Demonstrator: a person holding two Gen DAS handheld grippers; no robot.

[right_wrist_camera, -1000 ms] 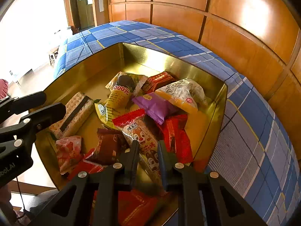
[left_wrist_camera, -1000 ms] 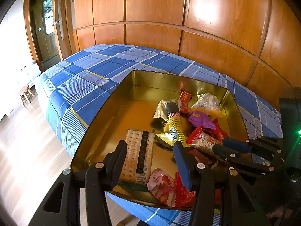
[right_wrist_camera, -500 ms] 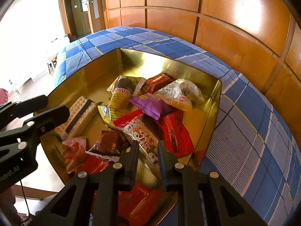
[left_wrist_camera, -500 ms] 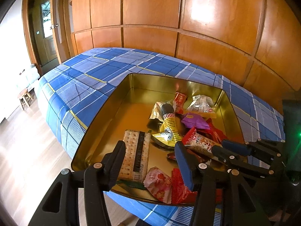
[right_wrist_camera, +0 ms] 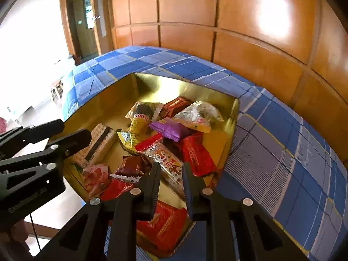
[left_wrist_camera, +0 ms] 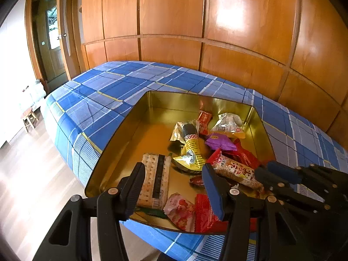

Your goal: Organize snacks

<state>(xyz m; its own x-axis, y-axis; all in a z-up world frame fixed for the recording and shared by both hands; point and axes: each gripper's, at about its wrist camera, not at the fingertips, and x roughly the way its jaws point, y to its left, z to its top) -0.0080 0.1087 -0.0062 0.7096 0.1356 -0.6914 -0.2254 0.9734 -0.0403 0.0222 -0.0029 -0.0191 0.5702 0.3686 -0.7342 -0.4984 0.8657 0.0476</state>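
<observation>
Wrapped snacks point(left_wrist_camera: 196, 150) lie jumbled toward one side of an open gold tin point(left_wrist_camera: 121, 139) on the bed.

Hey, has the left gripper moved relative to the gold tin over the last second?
Yes. In the left wrist view the gold tin now looks smaller and sits lower, with more wall above it, so the left gripper has drawn back and up from it.

Left gripper point(left_wrist_camera: 174, 176) gaping, right gripper point(right_wrist_camera: 169, 171) narrowly parted.

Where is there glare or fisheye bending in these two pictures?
Left wrist view: bright glare on the wood wall; the bed edge bows. Right wrist view: glare on the wall at upper right, a washed-out white left side, and reflections inside the gold tin.
</observation>
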